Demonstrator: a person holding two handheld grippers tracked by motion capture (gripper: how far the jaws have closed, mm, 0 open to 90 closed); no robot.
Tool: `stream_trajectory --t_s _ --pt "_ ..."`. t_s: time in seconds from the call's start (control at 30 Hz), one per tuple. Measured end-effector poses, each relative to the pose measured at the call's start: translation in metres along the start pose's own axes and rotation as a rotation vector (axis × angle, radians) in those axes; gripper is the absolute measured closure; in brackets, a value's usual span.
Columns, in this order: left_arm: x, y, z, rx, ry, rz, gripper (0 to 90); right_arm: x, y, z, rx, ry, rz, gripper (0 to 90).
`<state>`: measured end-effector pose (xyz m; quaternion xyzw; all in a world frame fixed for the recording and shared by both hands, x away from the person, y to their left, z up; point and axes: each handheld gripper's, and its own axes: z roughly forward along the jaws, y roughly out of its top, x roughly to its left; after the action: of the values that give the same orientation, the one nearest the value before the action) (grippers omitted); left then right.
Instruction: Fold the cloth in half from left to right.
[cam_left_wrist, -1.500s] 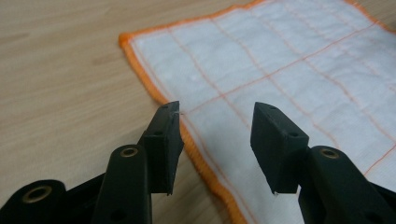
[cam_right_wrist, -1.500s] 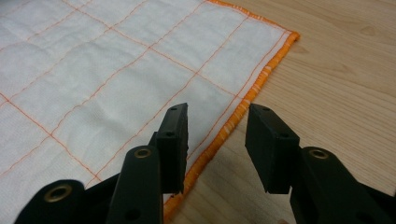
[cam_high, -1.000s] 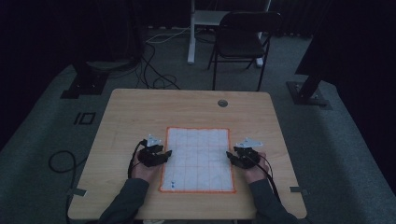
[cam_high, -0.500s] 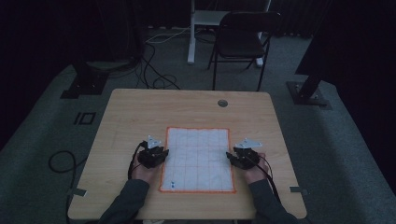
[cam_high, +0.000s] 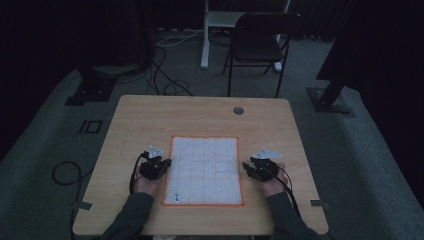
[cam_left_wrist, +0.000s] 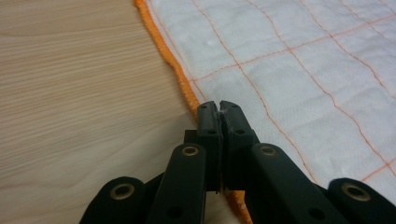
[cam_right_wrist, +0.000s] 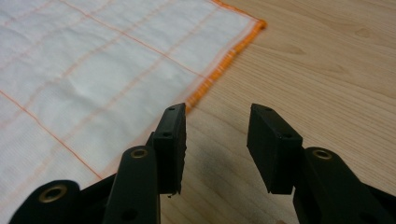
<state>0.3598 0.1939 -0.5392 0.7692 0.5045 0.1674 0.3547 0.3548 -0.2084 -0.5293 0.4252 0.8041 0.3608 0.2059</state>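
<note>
The high view is dim and murky; both gripper views are bright and sharp.

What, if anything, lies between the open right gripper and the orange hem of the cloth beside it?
Nothing visible. The right gripper stands open over bare table, one jaw right at the orange hem of the white cloth. The left gripper has just closed at the opposite hem.

cloth (cam_left_wrist: 299, 60): woven, matt | table (cam_left_wrist: 70, 93): smooth wood grain

Right gripper (cam_right_wrist: 217, 144), fingers (cam_right_wrist: 170, 140) apart, beside orange-edged cloth (cam_right_wrist: 93, 70) on table (cam_right_wrist: 327, 70)
</note>
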Motion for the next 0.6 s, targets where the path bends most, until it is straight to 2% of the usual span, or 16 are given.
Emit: stream_trajectory --t_s 0.07,0.3,0.4,0.5,0.6 --pt "0.000 0.000 0.000 0.000 0.000 0.000 88.8 0.000 0.000 0.000 0.000 0.000 0.000 57.3" --pt "0.020 0.000 -0.005 0.001 0.064 -0.046 89.3 -0.001 0.000 0.001 0.003 -0.003 0.005 58.3" --pt "0.024 0.001 -0.010 -0.020 0.041 -0.074 89.3 -0.001 0.000 0.001 0.002 -0.004 0.005 58.4" --pt "0.023 0.004 -0.014 -0.037 0.024 -0.079 89.4 -0.001 0.000 0.001 0.003 -0.004 0.005 58.4" --pt "0.020 0.009 -0.020 -0.066 -0.018 -0.084 89.4 0.000 0.000 0.001 0.004 -0.003 0.001 58.4"
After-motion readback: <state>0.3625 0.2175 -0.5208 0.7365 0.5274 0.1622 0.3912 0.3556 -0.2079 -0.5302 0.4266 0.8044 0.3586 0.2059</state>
